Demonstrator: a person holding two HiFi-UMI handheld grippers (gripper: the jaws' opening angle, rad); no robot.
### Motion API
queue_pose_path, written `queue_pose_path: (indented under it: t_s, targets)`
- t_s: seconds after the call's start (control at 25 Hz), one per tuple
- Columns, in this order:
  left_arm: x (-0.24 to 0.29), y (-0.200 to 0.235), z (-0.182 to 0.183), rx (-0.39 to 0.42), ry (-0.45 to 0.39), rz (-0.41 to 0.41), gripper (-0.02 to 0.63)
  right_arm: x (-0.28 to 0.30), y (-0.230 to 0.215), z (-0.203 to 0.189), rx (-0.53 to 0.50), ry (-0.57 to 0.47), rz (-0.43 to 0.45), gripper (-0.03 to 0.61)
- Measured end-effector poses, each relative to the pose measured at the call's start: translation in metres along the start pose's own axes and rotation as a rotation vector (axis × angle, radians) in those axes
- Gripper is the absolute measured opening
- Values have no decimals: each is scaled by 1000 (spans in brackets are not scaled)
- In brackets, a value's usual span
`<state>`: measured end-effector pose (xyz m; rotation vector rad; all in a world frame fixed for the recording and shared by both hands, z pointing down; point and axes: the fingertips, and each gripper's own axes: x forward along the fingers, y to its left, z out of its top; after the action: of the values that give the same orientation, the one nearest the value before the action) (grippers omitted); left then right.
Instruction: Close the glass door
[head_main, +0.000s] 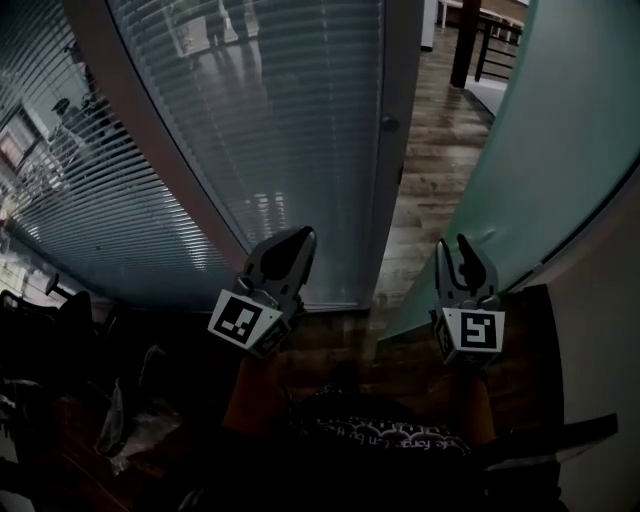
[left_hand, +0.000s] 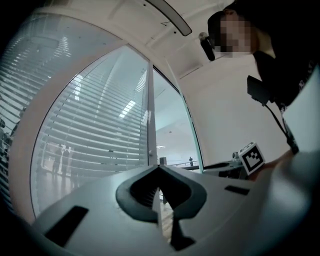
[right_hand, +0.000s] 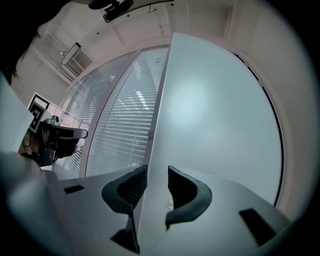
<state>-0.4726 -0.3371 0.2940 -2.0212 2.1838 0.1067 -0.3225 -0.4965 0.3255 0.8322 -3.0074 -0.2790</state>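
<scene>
Right gripper (head_main: 455, 252): jaws clamped on free edge of glass door (head_main: 570, 120) (frosted, standing open). Left gripper (head_main: 298, 240): left of door, jaws together, we see nothing between them. Blinds (head_main: 260, 110) left of door.

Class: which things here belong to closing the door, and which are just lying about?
Job: glass door; right tool, jaws clamped on its edge; door frame.
Just around: left tool, shut and empty; blinds; wooden floor.
</scene>
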Motion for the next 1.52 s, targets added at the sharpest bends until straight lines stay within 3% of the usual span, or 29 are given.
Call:
queue_pose_path:
  t_s: [0.36, 0.76, 1.0, 1.16, 1.52]
  targets:
    - [25, 33, -2, -7, -3, -26, 2, 40, 0, 6, 7, -1, -18, 130]
    - [47, 56, -15, -28, 20, -36, 2, 80, -2, 4, -17, -19, 20, 129]
    - [52, 63, -28, -19, 27, -33, 2, 94, -4, -8, 22, -15, 36, 129]
    - [51, 68, -32, -16, 28, -21, 3, 98, -29, -12, 62, -30, -17, 130]
    - [59, 84, -36, -20, 27, -14, 2, 125, -31, -14, 74, 6, 2, 130]
